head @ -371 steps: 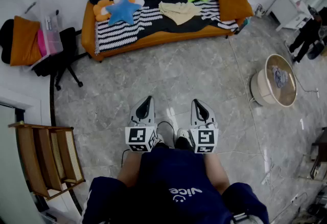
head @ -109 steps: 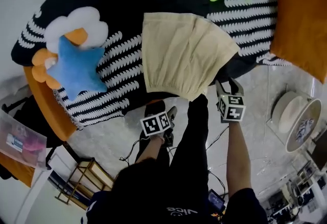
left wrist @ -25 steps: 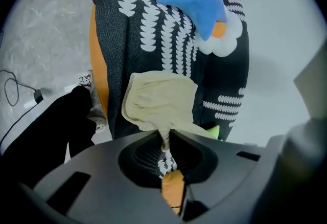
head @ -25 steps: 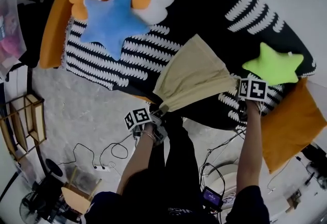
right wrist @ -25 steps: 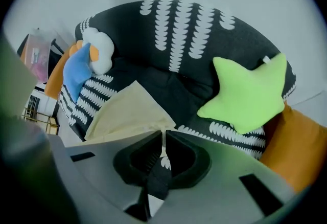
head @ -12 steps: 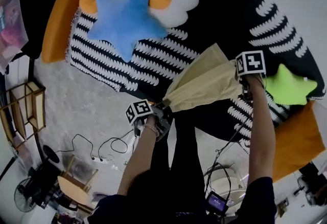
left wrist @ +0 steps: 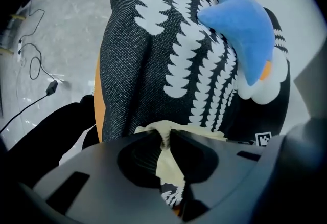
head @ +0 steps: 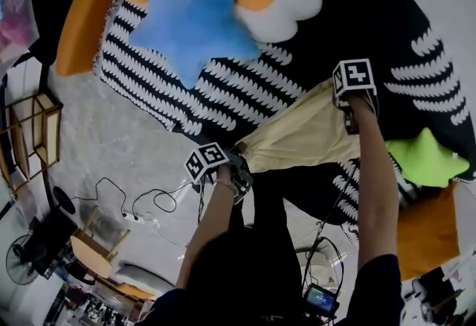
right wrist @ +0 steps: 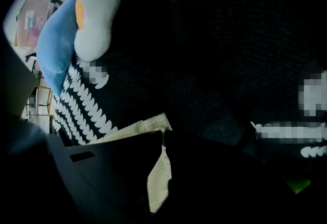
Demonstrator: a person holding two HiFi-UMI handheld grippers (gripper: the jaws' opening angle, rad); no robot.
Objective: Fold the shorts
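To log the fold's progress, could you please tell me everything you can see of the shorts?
The shorts are pale yellow, of thin, soft-looking cloth, with a ribbed band showing at the pinched corners. They are doubled over into a long flat wedge, stretched between the left tongs near the sofa's front edge and the right tongs farther back, each shut on a corner. They hang low over the black-and-white sofa cover; whether they rest on it I cannot tell.

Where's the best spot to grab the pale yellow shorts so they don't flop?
Probably by two corners of one edge, one per gripper, coming from above. The shorts are thin, limp cloth. The left gripper and right gripper pinch corners that way, and the fabric hangs spread between them.
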